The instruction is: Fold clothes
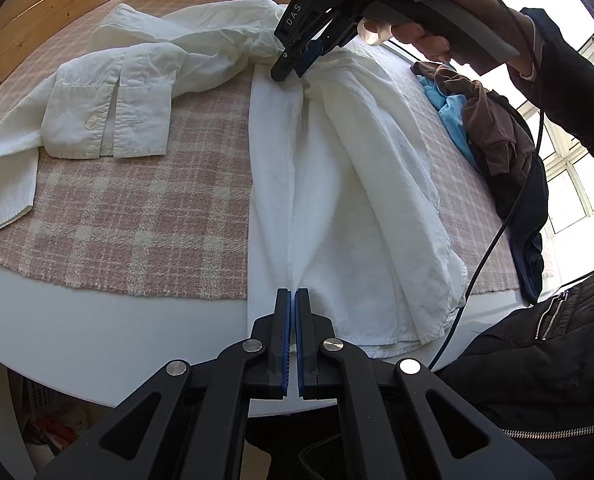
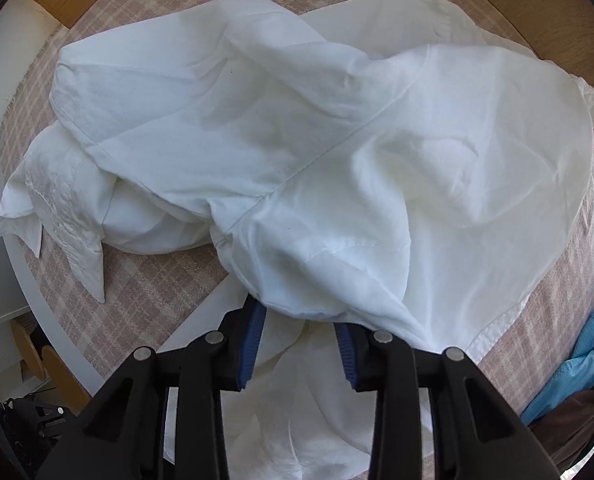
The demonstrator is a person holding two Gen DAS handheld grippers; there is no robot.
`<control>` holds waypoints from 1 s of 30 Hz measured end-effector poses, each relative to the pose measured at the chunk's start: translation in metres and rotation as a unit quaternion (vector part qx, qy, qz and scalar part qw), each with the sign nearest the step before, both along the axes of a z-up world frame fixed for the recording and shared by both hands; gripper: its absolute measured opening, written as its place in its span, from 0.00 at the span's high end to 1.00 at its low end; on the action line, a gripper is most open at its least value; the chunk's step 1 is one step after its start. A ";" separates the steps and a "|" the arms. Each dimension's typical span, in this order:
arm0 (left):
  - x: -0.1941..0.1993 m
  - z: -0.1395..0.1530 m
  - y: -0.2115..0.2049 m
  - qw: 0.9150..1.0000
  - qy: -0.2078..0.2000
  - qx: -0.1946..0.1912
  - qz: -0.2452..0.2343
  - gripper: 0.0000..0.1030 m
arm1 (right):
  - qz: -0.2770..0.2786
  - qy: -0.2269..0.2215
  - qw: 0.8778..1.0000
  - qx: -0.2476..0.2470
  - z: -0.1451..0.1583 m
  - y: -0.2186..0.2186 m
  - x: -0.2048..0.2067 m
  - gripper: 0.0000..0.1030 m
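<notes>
A white shirt lies along a pink plaid cloth, its body folded into a long strip and a cuffed sleeve spread out to the left. My left gripper is shut on a ridge of the shirt near its hem at the table's near edge. My right gripper, held by a hand, is at the shirt's far end. In the right wrist view the right gripper stands open, and bunched white shirt drapes over its fingertips and hides them.
A pile of blue, brown and dark clothes sits at the table's right side. The plaid cloth covers a white round table. A black cable hangs from the right gripper. A person's black jacket is at near right.
</notes>
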State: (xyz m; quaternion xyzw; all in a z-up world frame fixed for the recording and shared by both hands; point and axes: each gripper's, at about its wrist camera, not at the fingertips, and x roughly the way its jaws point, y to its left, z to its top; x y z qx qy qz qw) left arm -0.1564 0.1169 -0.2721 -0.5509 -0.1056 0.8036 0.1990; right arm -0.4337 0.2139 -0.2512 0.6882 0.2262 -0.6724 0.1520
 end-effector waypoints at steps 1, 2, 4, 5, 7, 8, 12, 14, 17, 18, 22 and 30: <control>0.001 0.001 0.000 1.000 0.001 0.003 -0.001 0.98 | 0.000 -0.006 1.000 -0.004 -0.003 0.002 0.001 0.88; 0.004 0.003 -0.001 1.000 0.005 0.005 0.001 0.95 | 0.000 -0.013 1.000 -0.007 -0.006 0.005 0.001 0.90; 0.009 0.008 -0.002 1.000 0.007 0.003 0.004 0.93 | -0.013 -0.025 0.999 -0.028 -0.004 0.011 0.003 0.94; 0.012 0.011 -0.003 1.000 0.009 -0.001 0.003 0.93 | -0.023 -0.032 0.998 -0.045 -0.001 0.014 0.004 0.95; 0.015 0.011 -0.007 1.000 0.006 -0.018 0.008 0.93 | -0.044 -0.046 0.995 -0.077 0.005 0.020 0.006 0.95; 0.016 0.010 -0.010 1.000 0.003 -0.027 0.011 0.93 | -0.055 -0.053 0.993 -0.094 0.008 0.023 0.007 0.95; 0.013 0.010 -0.013 0.999 -0.003 -0.035 0.016 0.93 | -0.075 -0.066 0.987 -0.130 0.018 0.027 0.013 0.95; 0.012 0.014 -0.011 0.999 0.001 -0.036 0.012 0.79 | -0.067 -0.063 0.989 -0.119 0.016 0.024 0.022 0.95; 0.009 0.014 -0.001 0.998 0.002 -0.057 -0.005 0.72 | -0.057 -0.062 0.990 -0.112 0.012 0.022 0.035 0.95; 0.007 0.013 0.004 0.997 0.002 -0.070 -0.013 0.72 | -0.056 -0.061 0.990 -0.111 0.012 0.022 0.040 0.95; -0.004 0.004 0.014 0.994 -0.010 -0.100 -0.028 0.74 | -0.059 -0.065 0.990 -0.113 0.010 0.026 0.054 0.95; -0.003 0.012 0.011 0.998 0.006 -0.055 -0.026 0.99 | -0.067 -0.065 0.988 -0.121 0.016 0.039 0.086 0.95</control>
